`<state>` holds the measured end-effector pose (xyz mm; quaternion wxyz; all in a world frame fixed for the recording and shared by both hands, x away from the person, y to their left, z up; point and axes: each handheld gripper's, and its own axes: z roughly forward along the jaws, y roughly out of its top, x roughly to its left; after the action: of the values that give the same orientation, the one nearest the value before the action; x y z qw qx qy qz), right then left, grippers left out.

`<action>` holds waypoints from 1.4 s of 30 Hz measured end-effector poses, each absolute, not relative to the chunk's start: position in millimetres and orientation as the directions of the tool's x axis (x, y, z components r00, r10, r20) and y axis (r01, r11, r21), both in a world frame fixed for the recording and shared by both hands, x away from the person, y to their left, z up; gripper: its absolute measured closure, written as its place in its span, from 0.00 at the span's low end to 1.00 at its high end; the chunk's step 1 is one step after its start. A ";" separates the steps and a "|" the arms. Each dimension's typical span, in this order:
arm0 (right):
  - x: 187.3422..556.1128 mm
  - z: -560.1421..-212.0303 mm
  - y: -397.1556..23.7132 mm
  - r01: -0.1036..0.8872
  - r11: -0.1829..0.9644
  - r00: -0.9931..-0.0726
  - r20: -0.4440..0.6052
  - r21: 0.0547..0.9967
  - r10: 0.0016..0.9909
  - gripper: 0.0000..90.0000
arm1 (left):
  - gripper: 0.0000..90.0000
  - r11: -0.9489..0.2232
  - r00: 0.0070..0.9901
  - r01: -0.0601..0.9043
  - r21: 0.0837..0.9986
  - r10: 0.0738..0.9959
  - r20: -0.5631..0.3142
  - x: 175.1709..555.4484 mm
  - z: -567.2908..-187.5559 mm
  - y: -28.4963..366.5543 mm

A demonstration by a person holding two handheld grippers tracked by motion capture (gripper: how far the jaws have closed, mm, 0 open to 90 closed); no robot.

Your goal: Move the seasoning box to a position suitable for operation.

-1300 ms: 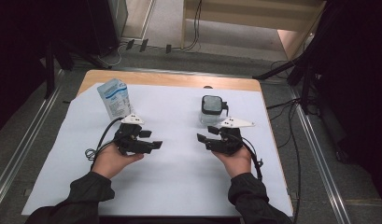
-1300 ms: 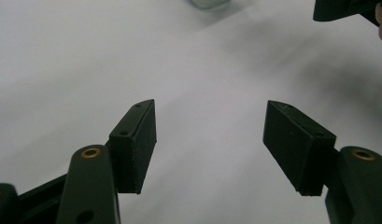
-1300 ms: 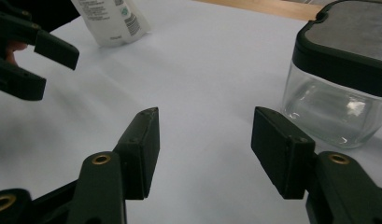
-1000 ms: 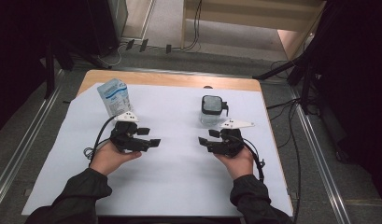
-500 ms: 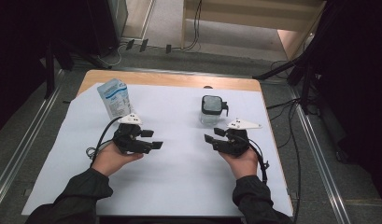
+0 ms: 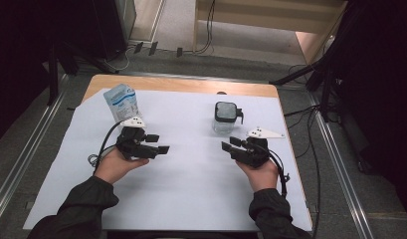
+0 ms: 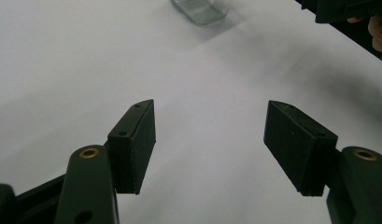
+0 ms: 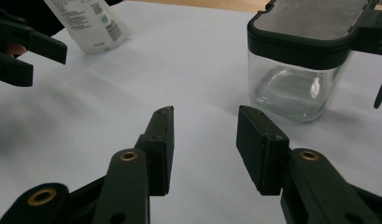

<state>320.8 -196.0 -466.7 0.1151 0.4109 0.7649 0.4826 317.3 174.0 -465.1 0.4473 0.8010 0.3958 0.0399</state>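
Fingers (image 8: 166,135) apart (empty) near jar (image 8: 303,60)

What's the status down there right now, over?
Left gripper open, empty. Right gripper open, fingers have just been closing, nothing between them. Glass jar with black lid and blue-white pouch untouched. Nothing in the way.

The left gripper (image 7: 209,140) holds its two black jaws wide apart above the white sheet (image 7: 86,60), nothing between them. A clear glass jar (image 7: 199,9) stands far off at the top edge, and the other gripper (image 7: 347,9) shows at the top right corner.
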 end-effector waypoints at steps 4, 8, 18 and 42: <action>320.8 -465.4 -197.4 0.498 0.186 -0.631 0.207 0.847 0.747 0.60 | 0.39 -0.288 0.687 0.593 0.752 0.667 -0.287 315.6 -463.9 173.8; 322.4 -463.9 -197.4 0.483 0.180 -0.623 0.192 0.857 0.758 0.54 | 0.39 -0.288 0.689 0.591 0.754 0.667 -0.285 314.7 -462.9 175.0; 334.6 -459.9 -194.1 0.515 0.110 -0.551 0.230 0.850 0.802 0.17 | 0.39 -0.301 0.689 0.588 0.750 0.672 -0.271 312.1 -461.9 176.6; 369.6 -462.8 -183.8 0.520 0.130 -0.454 0.144 0.844 0.880 0.05 | 0.39 -0.289 0.674 0.579 0.763 0.696 -0.248 299.6 -461.5 188.2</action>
<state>369.6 -183.8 -462.8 0.2003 0.4828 0.7245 0.4493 299.6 188.2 -461.5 0.4439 0.8000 0.3983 0.0660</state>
